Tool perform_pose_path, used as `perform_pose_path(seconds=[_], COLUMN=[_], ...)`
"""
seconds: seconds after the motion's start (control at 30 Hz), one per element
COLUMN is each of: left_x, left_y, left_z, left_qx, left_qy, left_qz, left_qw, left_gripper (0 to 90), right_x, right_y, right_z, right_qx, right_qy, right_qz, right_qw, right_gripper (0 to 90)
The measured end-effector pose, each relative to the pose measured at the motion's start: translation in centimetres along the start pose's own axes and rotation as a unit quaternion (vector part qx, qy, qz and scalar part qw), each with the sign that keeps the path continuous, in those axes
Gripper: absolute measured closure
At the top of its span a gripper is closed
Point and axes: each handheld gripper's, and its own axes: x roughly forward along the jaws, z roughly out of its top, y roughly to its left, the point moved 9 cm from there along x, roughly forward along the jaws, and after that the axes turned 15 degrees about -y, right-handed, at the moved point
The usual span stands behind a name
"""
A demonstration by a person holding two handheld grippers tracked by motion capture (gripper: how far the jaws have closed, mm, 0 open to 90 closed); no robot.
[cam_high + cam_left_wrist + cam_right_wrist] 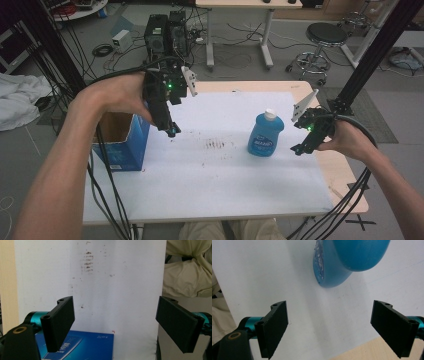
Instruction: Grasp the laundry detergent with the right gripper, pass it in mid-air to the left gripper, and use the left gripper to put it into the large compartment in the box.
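Note:
A blue bottle with a white cap stands upright on the white sheet, right of centre. Its lower body fills the top of the right gripper view as the blue bottle. My right gripper hovers just right of it, jaws open and empty; the same right gripper has white sheet between its jaws. My left gripper hangs above the sheet's left part, beside an open blue box. In its own view the left gripper is open and empty above the blue box.
Brown smudges mark the sheet's middle. The wooden table edge shows to the right of the sheet. Cables trail from both grippers down past the front edge. Computer towers, a stool and another table stand beyond.

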Motion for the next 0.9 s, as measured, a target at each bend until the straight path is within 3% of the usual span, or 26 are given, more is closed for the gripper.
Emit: perform_pose_path(seconds=[0.4,0.9], left_x=[0.1,0.3], left_y=[-0.2,-0.2], left_z=[0.3,0.1], left_qx=[0.007,0.003], left_qy=[-0.006,-0.011], left_qz=[-0.001,-0.002], left_qw=[1.0000,0.9999], left_gripper=[15.6,15.6], right_x=[1.2,2.3], right_y=[-1.5,-2.0], right_z=[0.6,2.2], right_qx=[0.005,0.014], right_qy=[-0.012,-0.047], right_qz=[-0.004,0.009], right_qw=[0.9999,0.9988], right_gripper=[13.6,13.6])
